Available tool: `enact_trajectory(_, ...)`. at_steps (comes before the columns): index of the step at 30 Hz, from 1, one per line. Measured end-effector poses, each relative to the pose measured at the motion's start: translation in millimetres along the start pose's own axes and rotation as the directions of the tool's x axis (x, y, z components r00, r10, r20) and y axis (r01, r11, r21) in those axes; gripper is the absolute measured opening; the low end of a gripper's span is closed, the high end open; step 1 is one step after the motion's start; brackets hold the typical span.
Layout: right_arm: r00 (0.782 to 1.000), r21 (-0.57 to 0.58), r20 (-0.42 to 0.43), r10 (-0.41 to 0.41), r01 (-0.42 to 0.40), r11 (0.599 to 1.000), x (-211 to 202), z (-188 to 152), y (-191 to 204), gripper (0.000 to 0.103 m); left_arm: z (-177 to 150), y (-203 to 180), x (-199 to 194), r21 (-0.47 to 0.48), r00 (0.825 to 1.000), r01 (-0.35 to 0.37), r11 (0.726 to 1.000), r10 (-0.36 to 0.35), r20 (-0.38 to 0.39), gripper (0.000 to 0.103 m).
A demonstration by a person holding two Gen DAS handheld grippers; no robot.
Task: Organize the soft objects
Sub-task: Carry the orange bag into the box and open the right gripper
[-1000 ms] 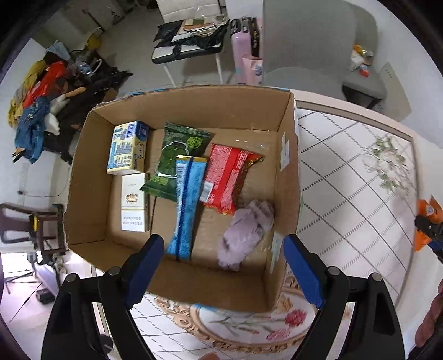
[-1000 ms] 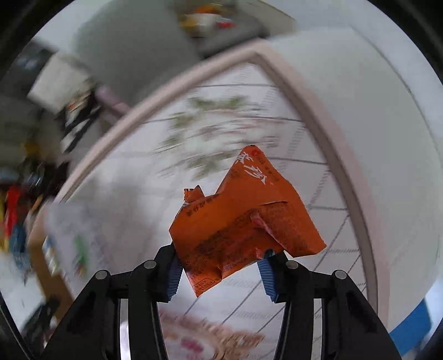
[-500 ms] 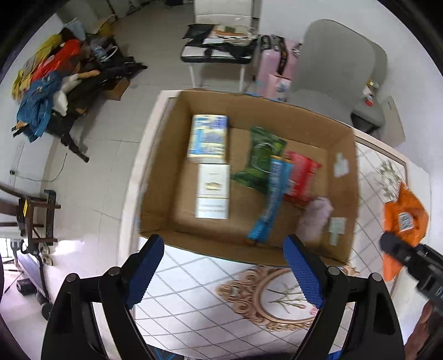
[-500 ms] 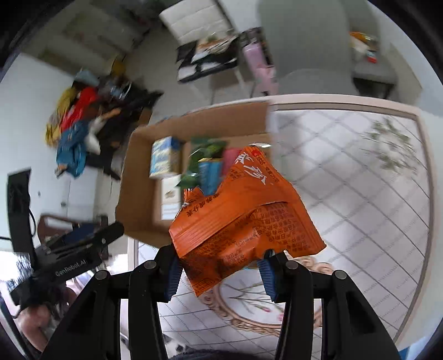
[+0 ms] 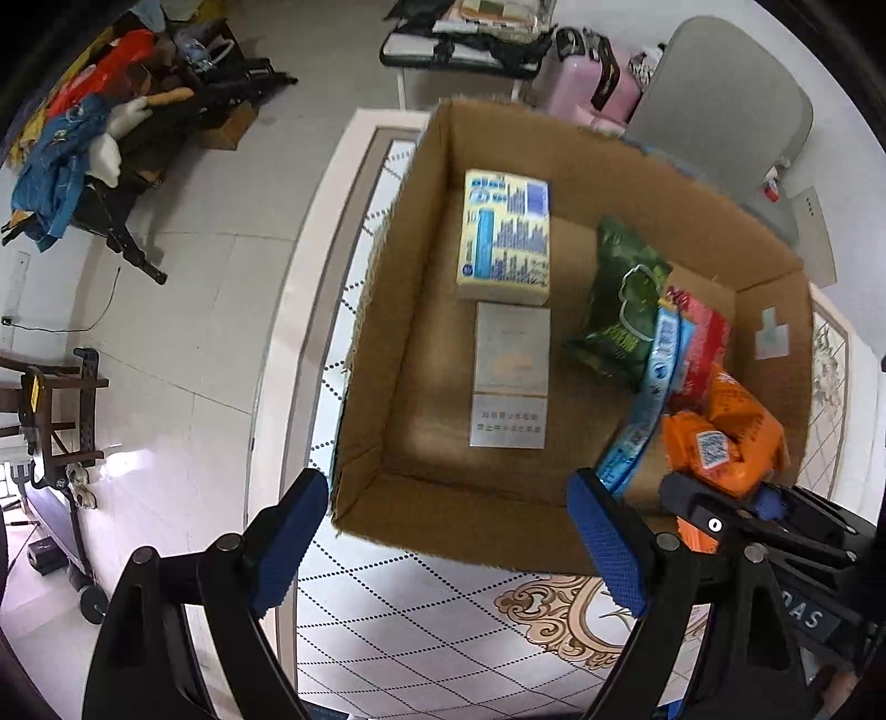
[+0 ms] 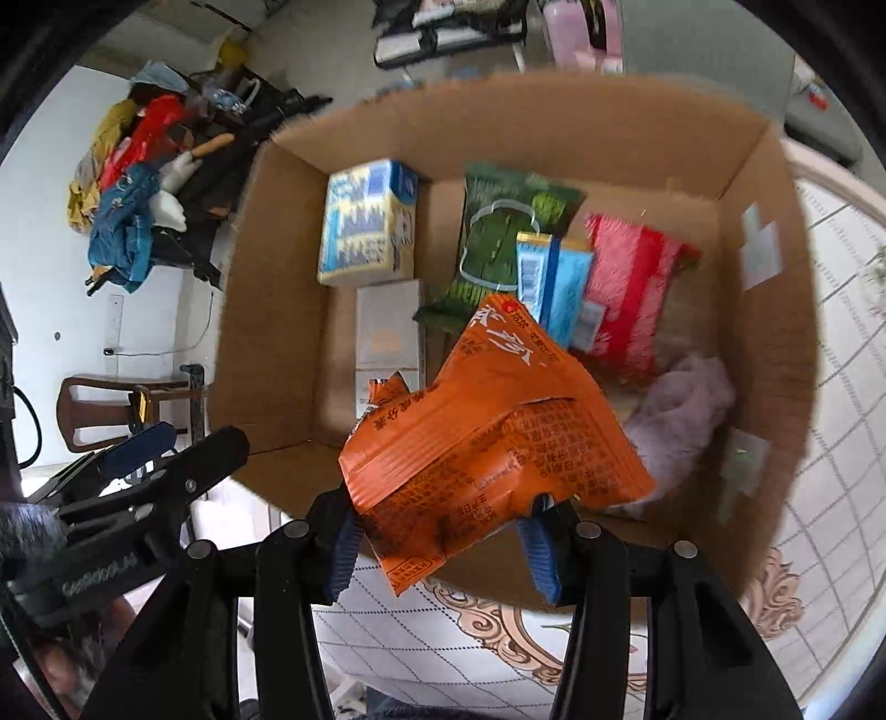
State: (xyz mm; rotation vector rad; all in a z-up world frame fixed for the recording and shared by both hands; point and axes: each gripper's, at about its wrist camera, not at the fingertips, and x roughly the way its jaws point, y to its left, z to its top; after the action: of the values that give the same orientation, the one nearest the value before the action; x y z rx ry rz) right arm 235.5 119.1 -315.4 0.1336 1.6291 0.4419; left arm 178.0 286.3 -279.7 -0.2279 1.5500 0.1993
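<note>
My right gripper point(image 6: 440, 540) is shut on an orange snack packet point(image 6: 487, 437) and holds it over the near edge of an open cardboard box point(image 6: 266, 310). The packet also shows in the left wrist view point(image 5: 720, 437), at the box's near right corner. In the box lie a blue-and-yellow tissue pack point(image 6: 368, 221), a white flat carton point(image 6: 387, 332), a green packet point(image 6: 509, 227), a blue packet point(image 6: 554, 282), a red packet point(image 6: 631, 288) and a lilac cloth point(image 6: 686, 410). My left gripper point(image 5: 448, 545) is open and empty, just in front of the box's near wall point(image 5: 443, 515).
The box stands on a table with a diamond-patterned cloth point(image 5: 415, 620). A grey chair point(image 5: 720, 99), a pink suitcase point(image 5: 592, 83) and a small laden table point(image 5: 470, 33) stand behind it. Piled clothes point(image 5: 83, 122) lie on the floor at the left.
My right gripper has swung left with the orange packet, from over the table to over the box. My left gripper has drawn back and shifted left of the box.
</note>
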Motion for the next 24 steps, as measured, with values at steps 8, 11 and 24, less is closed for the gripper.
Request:
enact_trajectory(8,0.999,0.036,-0.002,-0.048,0.048,0.998,17.8,1.2,-10.9,0.083,2.4,-0.3,11.0,0.029,1.0,0.012,1.0,-0.012,-0.013,0.088)
enact_trajectory(11,0.988,0.037,0.047,-0.147,0.145,0.989,3.9,-5.1,-15.9,0.084,-0.9,-5.5,4.3,0.044,1.0,0.017,0.999,-0.018,0.005,0.088)
enact_trajectory(24,0.931,0.115,0.181,-0.317,0.3,0.947,-72.8,-40.3,-31.8,0.09,-27.2,-40.3,-49.7,0.137,0.992,0.049,0.989,-0.064,0.107,0.088)
